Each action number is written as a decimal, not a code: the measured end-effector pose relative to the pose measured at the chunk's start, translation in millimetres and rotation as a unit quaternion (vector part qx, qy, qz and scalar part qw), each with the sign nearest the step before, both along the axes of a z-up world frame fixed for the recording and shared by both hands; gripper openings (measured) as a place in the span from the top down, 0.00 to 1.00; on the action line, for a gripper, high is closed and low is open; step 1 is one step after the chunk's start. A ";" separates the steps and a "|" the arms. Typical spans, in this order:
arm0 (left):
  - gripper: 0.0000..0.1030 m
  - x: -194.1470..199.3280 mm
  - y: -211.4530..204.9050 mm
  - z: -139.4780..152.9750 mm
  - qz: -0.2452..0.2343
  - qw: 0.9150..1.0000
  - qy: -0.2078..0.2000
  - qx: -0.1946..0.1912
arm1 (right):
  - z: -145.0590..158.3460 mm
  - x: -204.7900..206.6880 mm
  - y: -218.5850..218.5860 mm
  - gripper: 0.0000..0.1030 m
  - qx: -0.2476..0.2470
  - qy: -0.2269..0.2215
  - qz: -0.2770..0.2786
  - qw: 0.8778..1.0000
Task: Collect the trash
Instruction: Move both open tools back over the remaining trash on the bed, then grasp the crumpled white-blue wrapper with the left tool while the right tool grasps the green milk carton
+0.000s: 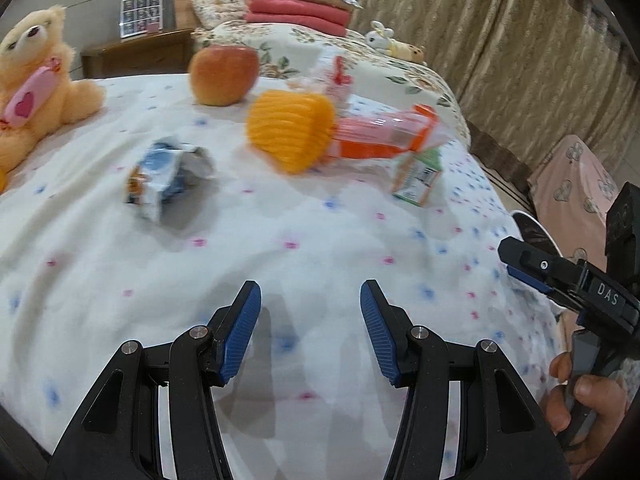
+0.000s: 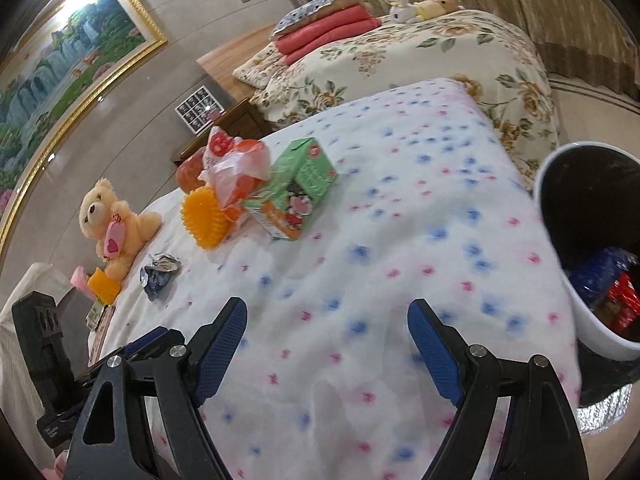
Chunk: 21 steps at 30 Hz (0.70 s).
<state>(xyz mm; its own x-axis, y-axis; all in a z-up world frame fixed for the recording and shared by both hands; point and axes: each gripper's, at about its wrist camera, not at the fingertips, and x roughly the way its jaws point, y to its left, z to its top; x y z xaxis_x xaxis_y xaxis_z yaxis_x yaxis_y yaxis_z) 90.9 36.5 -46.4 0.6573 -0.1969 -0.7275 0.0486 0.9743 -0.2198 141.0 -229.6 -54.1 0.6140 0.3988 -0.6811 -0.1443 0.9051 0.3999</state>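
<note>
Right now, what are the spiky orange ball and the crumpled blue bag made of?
The spiky orange ball looks like soft rubbery plastic: glossy, with molded ridges. The crumpled blue bag seems thin foil-lined plastic: sharp creases and a silvery inside that shines.

"DAS" on the right hand-held gripper (image 1: 516,266); carton print seems illegible.

Soft matt quilted cloth on bed cover (image 1: 304,216). Crinkled glossy foil on blue wrapper (image 1: 168,178). Printed card on green carton (image 2: 298,184). Ridged rubbery plastic on orange ball (image 1: 290,134). Fluffy plush on teddy bear (image 1: 34,80). Smooth white plastic on bin (image 2: 600,336). Ribbed blue pads (image 1: 240,332), matt black plastic, on left hand-held gripper (image 1: 310,334).
</note>
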 end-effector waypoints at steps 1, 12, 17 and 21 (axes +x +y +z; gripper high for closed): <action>0.49 0.8 4.2 0.0 0.005 1.000 0.000 0.003 | 0.0 1.5 3.5 0.18 -0.001 0.000 0.002 1.000; 0.42 9.3 56.0 0.6 0.071 0.997 0.001 0.013 | -3.3 23.1 34.9 0.18 -0.010 0.002 0.018 1.000; 0.40 19.1 69.3 0.8 0.091 0.996 0.000 0.022 | -2.0 35.9 46.0 0.18 -0.015 -0.003 0.018 1.000; 0.40 30.5 76.4 1.2 0.098 0.995 -0.001 0.027 | -2.8 47.5 55.4 0.18 -0.034 -0.009 0.013 0.999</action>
